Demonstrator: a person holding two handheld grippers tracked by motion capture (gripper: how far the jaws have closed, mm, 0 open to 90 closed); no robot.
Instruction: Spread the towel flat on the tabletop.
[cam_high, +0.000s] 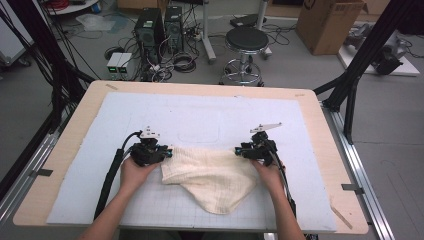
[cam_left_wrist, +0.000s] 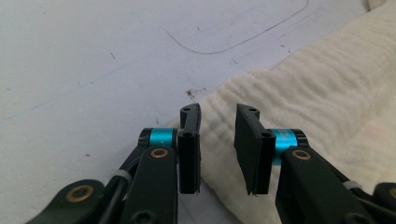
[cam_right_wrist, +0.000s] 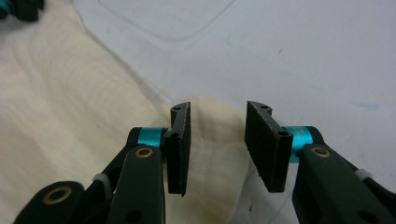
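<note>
Two open grippers (cam_left_wrist: 218, 140) (cam_right_wrist: 217, 140) straddle cloth (cam_high: 212, 175) corners.

Black stool (cam_high: 246, 40), cardboard box (cam_high: 327, 22), computer towers (cam_high: 159, 27) beyond table.

Cream waffle-textured cloth (cam_high: 212, 176), rumpled and lying flat, tapering to a point, lower centre of the frame.
</note>
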